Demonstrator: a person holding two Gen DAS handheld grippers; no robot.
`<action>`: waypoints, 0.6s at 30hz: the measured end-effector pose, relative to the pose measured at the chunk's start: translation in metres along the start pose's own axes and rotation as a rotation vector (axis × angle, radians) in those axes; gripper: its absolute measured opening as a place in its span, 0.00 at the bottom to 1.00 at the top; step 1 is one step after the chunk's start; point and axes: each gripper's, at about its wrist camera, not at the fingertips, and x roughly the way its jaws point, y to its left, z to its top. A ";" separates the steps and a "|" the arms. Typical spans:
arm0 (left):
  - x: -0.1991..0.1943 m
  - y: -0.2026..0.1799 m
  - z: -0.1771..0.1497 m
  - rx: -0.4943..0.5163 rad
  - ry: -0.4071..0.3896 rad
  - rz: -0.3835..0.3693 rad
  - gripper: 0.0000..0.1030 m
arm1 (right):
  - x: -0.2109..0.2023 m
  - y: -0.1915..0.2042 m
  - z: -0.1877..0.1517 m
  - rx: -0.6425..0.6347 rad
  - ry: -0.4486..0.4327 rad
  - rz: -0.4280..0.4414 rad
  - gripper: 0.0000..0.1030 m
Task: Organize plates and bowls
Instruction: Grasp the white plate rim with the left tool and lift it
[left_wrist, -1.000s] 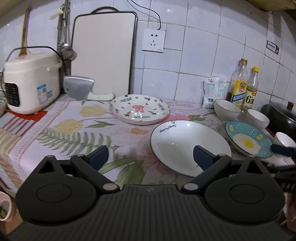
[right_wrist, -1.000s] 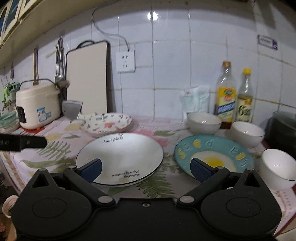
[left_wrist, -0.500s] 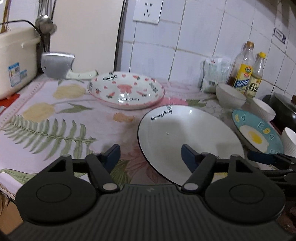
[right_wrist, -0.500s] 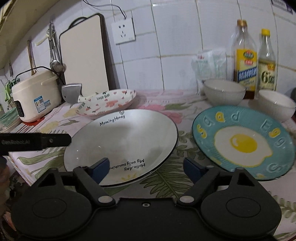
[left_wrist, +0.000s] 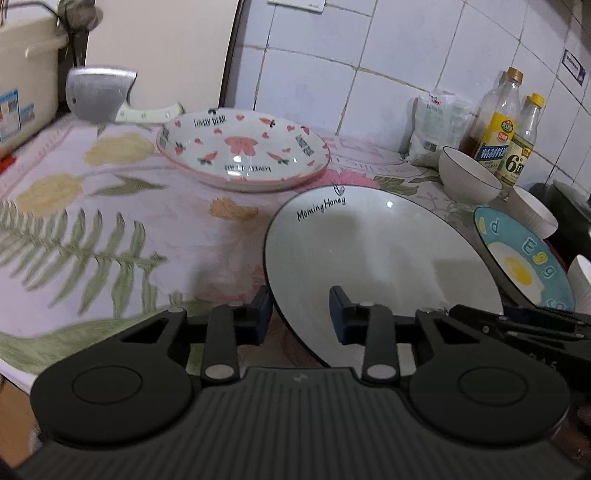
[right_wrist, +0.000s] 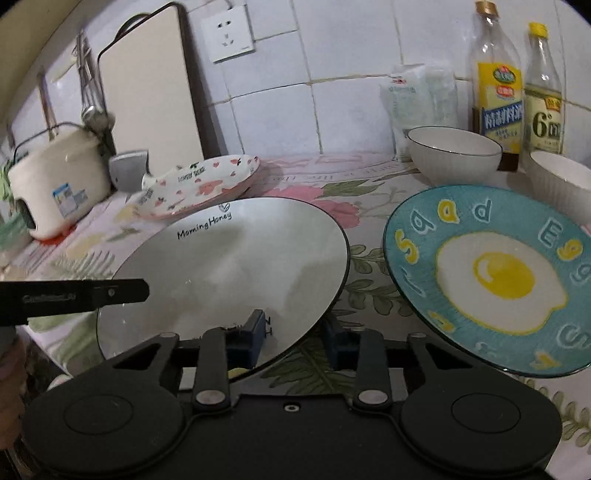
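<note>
A white black-rimmed plate (left_wrist: 369, 251) (right_wrist: 229, 266) lettered "Morning Honey" lies on the floral cloth. My left gripper (left_wrist: 300, 317) straddles its near-left rim, one finger outside and one over the inside; the jaws are closing. My right gripper (right_wrist: 295, 338) straddles the plate's near-right rim, also closing, with a gap still showing beside the rim. To the right lies a teal fried-egg plate (right_wrist: 491, 277) (left_wrist: 524, 266). A pink heart-patterned plate (left_wrist: 243, 151) sits behind. White bowls (right_wrist: 454, 155) (right_wrist: 561, 177) stand at the back right.
A rice cooker (right_wrist: 55, 184), a cleaver (left_wrist: 99, 94) and an upright cutting board (right_wrist: 151, 92) stand at the back left. Bottles (right_wrist: 498, 92) and a white bag (right_wrist: 421, 99) line the tiled wall. A dark pot (left_wrist: 569, 199) sits far right.
Both grippers came forward and down to the white plate. Their jaws narrowed from wide open until each straddles the plate's rim.
</note>
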 end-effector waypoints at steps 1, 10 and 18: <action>0.002 0.000 -0.002 -0.012 0.002 -0.002 0.32 | 0.000 0.000 0.000 -0.002 -0.003 -0.002 0.37; 0.006 -0.015 0.003 0.029 -0.010 0.029 0.32 | -0.001 -0.005 0.003 0.007 -0.038 -0.012 0.35; 0.020 -0.017 0.031 0.036 -0.024 0.010 0.32 | 0.005 -0.006 0.024 0.002 -0.078 -0.044 0.35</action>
